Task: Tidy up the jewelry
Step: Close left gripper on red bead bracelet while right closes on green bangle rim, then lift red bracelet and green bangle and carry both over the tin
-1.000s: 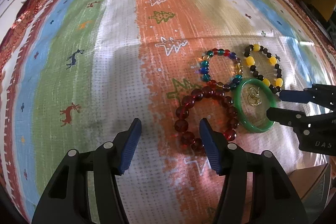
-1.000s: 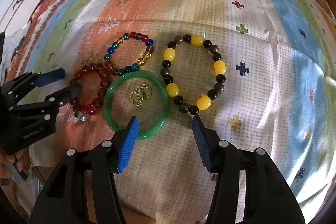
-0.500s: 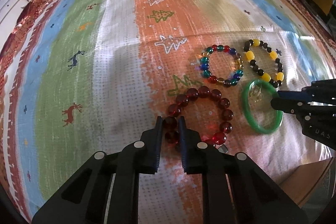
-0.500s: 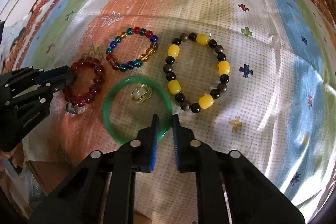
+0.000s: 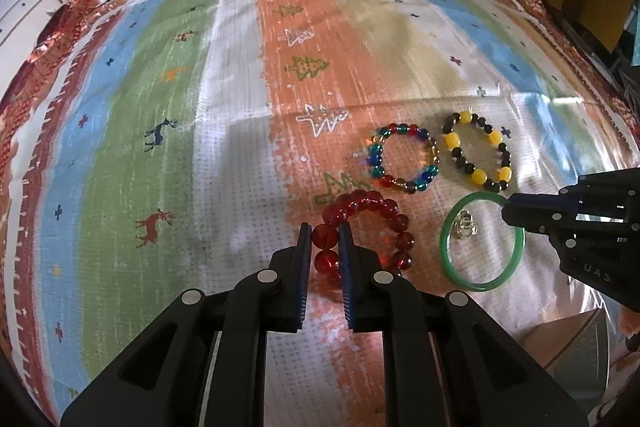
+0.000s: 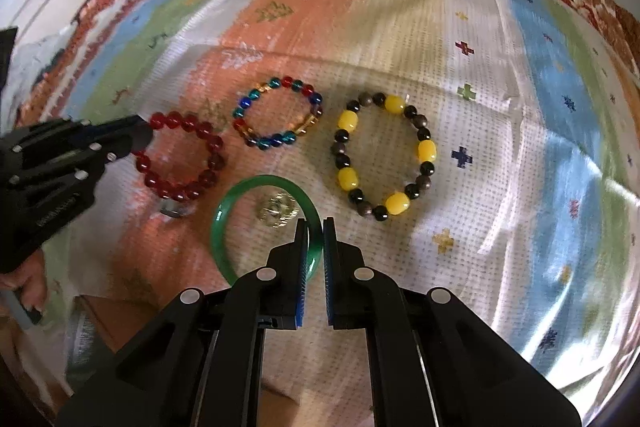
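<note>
Table cloth point(image 5: 240, 155): vertical stripes of blue, green, white, orange, tan and blue again, printed with small deer, fir trees and crosses; border of red-brown flowers on white.

Red bracelet point(image 6: 208, 143): translucent dark red round beads throughout.

Multicoloured bracelet point(image 6: 276, 141): glassy beads in teal, blue, red and amber.

Yellow-and-black bracelet point(image 6: 426, 151): opaque yellow barrel beads alternating with black and brown round beads.

Bangle point(image 6: 224, 227): plain translucent green.

Small ornament point(image 6: 276, 213) within the bangle: pale gold.

Left tongs point(image 5: 325, 231) and right tongs point(image 6: 316, 227): black bodies, blue pads.
</note>
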`<state>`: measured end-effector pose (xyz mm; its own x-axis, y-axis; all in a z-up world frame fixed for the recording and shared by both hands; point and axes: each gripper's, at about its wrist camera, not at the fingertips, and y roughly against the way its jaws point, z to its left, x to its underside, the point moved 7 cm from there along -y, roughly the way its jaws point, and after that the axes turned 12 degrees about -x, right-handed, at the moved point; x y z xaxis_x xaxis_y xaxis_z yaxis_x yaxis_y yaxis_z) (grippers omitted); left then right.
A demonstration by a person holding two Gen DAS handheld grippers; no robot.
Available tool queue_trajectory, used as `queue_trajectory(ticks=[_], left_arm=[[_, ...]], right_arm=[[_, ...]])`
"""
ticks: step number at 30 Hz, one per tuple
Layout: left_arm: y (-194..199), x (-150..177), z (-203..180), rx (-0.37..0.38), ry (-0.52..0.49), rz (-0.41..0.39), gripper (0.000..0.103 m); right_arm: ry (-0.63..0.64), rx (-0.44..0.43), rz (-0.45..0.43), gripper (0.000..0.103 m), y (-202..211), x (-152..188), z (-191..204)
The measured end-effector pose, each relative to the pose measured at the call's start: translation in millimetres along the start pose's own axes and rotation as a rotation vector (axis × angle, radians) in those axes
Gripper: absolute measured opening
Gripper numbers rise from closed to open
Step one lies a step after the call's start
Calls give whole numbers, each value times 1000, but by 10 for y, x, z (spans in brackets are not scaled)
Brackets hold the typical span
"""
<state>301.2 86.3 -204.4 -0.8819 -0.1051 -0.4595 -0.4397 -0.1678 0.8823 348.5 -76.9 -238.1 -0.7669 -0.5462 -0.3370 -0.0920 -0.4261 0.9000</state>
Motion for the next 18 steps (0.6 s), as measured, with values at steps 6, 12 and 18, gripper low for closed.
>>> queue_trajectory(ticks=[6,12,18], left_arm=[[72,-24,33,0,21,-18,13],[159,-55,77,8,49,-42,13],[250,-70,73,17,58,-61,13]], right_arm=[[20,12,-22,9,88,-3,63],[43,27,-48,9,189,-25,111],[44,32,-68,9,270,-21,126]])
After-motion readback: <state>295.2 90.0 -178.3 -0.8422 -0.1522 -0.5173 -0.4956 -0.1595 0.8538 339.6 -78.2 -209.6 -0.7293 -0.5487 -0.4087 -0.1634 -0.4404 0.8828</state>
